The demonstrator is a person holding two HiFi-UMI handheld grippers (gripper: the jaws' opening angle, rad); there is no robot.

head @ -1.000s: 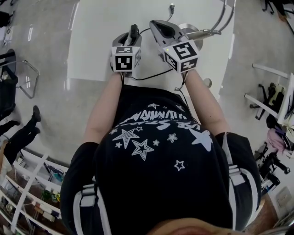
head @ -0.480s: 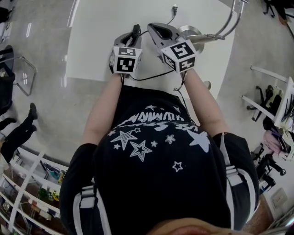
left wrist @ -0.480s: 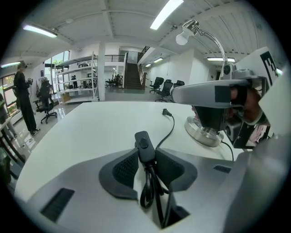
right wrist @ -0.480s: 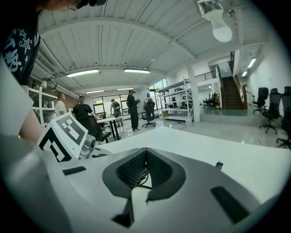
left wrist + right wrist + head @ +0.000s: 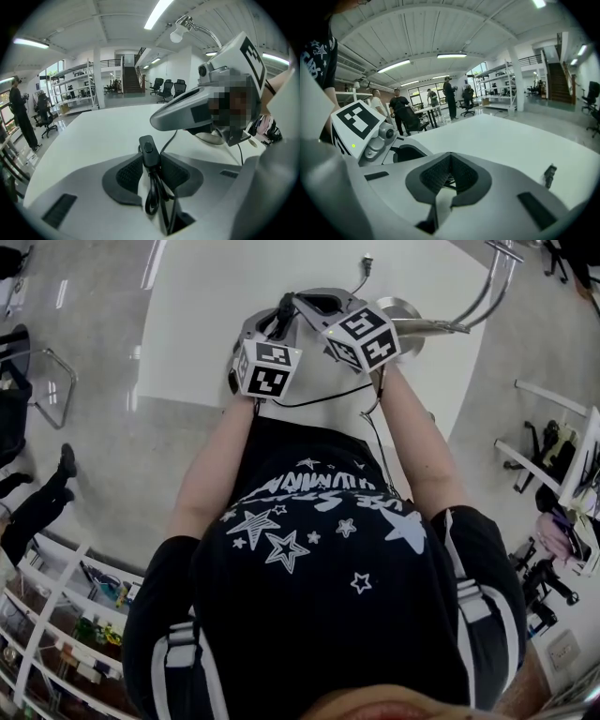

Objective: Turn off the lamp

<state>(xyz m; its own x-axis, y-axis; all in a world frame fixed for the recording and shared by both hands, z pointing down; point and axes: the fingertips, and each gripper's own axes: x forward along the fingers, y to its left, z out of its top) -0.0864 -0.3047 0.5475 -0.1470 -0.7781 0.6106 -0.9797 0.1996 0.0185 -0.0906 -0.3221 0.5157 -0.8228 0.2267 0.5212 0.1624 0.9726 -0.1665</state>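
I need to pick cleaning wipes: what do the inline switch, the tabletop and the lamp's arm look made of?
Inline switch: black plastic, matte, moulded with a round button.
Tabletop: white, smooth, semi-gloss with soft reflections; likely laminate or painted board.
Lamp's arm: probably chromed metal, bright highlights along the tube.

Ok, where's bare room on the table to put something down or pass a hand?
Free: the left half of the table, beside the left gripper, and the far strip out to the plug. Crowded: the right side, where lamp base, cord, switch and right gripper bunch up.
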